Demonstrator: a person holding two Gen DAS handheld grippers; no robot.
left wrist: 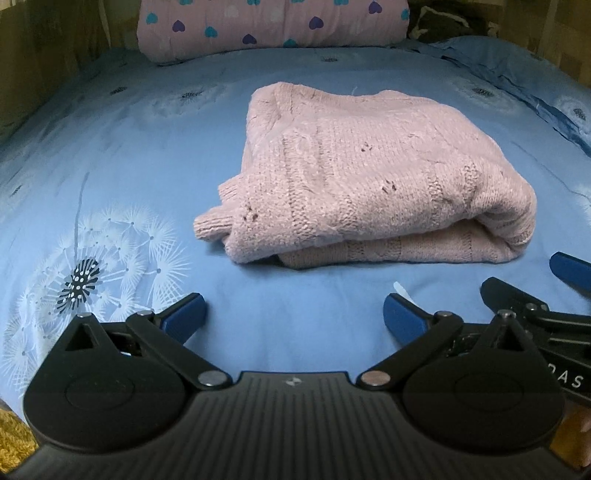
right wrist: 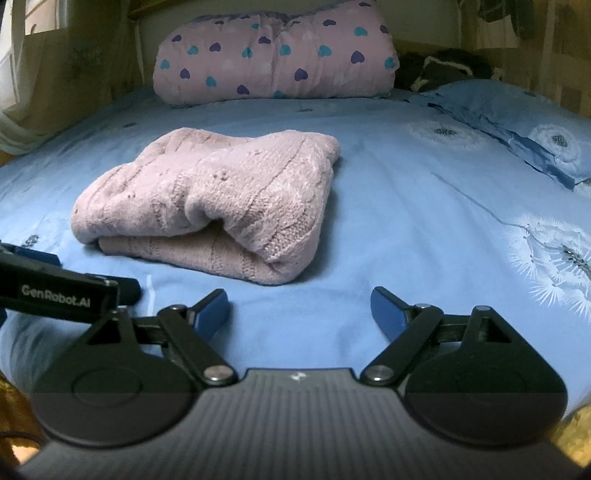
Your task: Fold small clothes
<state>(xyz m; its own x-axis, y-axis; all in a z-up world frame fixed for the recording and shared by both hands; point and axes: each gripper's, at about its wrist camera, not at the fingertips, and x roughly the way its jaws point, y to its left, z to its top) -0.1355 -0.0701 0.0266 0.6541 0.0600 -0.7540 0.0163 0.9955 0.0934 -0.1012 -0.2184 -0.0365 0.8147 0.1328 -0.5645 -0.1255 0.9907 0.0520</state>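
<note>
A pink knitted sweater (left wrist: 369, 177) lies folded into a thick bundle on the blue bed sheet (left wrist: 110, 155); in the right wrist view the same sweater (right wrist: 214, 199) sits left of centre. My left gripper (left wrist: 293, 314) is open, its blue-padded fingers spread wide over bare sheet just in front of the sweater, touching nothing. My right gripper (right wrist: 299, 306) is open too, with only sheet (right wrist: 424, 229) between its fingers, a little short of the sweater's near fold. Each gripper shows at the edge of the other's view: the right gripper (left wrist: 535, 291) and the left gripper (right wrist: 55, 280).
A rolled pink quilt with blue and purple hearts (left wrist: 273, 26) lies across the head of the bed, with a dark bundle (right wrist: 443, 70) beside it. A blue pillow (right wrist: 517, 114) sits at the far right. Wooden walls close in both sides.
</note>
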